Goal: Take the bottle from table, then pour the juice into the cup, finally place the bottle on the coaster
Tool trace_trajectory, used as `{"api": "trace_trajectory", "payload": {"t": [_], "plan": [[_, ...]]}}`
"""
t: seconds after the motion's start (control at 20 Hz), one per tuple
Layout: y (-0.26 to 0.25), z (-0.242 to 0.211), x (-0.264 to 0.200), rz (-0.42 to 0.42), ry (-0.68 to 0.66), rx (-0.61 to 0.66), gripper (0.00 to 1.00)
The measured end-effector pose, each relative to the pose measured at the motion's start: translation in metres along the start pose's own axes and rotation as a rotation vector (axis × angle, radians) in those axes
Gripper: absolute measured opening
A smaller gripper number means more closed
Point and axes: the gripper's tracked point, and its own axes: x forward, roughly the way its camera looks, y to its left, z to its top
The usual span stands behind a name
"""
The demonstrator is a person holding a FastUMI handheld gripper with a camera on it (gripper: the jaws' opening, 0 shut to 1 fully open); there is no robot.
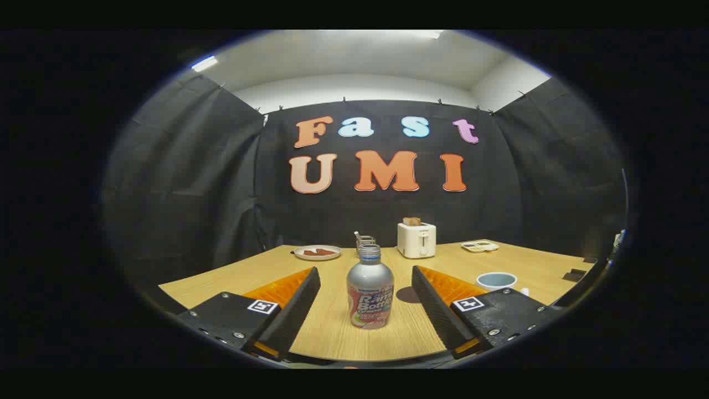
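Tongs (365, 288) gape wide, fingers flanking the upright silver metal bottle (370, 293) untouched, lined up for grasping; pale blue cup (496, 280) waits right.

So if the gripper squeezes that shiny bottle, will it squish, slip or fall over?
The bottle looks like metal, so it should stay stiff rather than squish. Its smooth, glossy body may be a bit slippery. It stands tall and upright on a narrow base between the open fingers of the gripper, so an off-centre push could probably tip it.
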Motion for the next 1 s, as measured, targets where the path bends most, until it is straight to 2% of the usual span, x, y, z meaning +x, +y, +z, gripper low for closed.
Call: {"api": "trace_trajectory", "payload": {"t": [1.0], "plan": [[0.0, -0.008, 0.014, 0.005, 0.029, -0.003, 0.99]]}}
